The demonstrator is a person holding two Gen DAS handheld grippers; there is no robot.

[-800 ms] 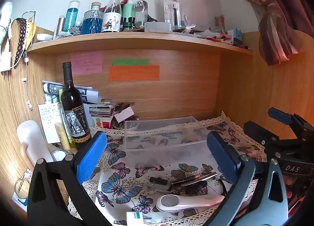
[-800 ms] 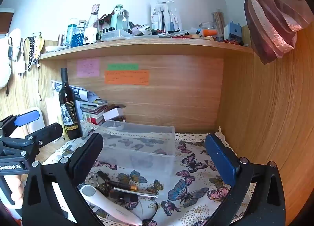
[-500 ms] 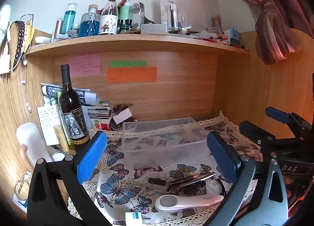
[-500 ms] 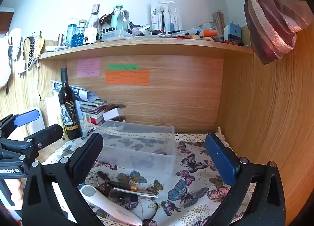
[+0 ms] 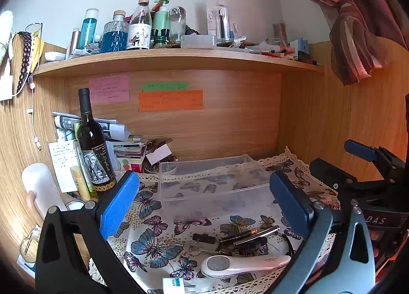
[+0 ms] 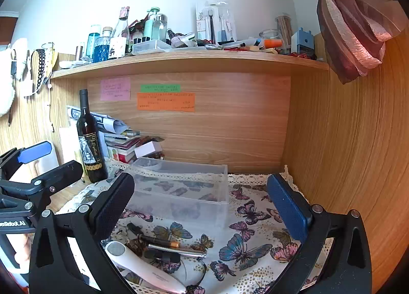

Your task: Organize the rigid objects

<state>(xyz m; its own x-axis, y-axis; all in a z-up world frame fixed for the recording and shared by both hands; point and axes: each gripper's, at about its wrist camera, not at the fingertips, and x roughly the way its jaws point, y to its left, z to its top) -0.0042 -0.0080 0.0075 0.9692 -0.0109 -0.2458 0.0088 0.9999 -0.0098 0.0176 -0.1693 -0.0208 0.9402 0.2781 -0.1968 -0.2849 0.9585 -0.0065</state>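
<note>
While you hold both tools above the butterfly-print cloth (image 5: 153, 245), each stands released with its jaws wide apart and nothing between them: the left tool (image 5: 204, 199) and the right tool (image 6: 202, 207).

Readable writing is limited. On the body of the right tool, as your left view shows it, the letters "DAS" appear; on the body of the left tool, as your right view shows it, "Robot.AI" appears. Three sticky notes (image 6: 165, 101) on the back panel, one pink, one green, one orange, carry writing too small to read. One wine bottle (image 5: 95, 151) stands upright at the left; its label bears an elephant drawing, text illegible.

One clear plastic bin (image 5: 212, 179) sits on the cloth toward the back panel. Just in front of it lies the loose pile: one white handheld device (image 5: 242, 264), one dark pen with a gold band (image 6: 158, 240), one silver pen (image 6: 176, 249) and one small black piece (image 5: 204, 238).

Only your left view shows the small white box with blue print (image 5: 173, 284) at the cloth's near edge. Only your right view shows the orange marker (image 6: 273, 43) on the upper shelf (image 6: 189, 62).
</note>
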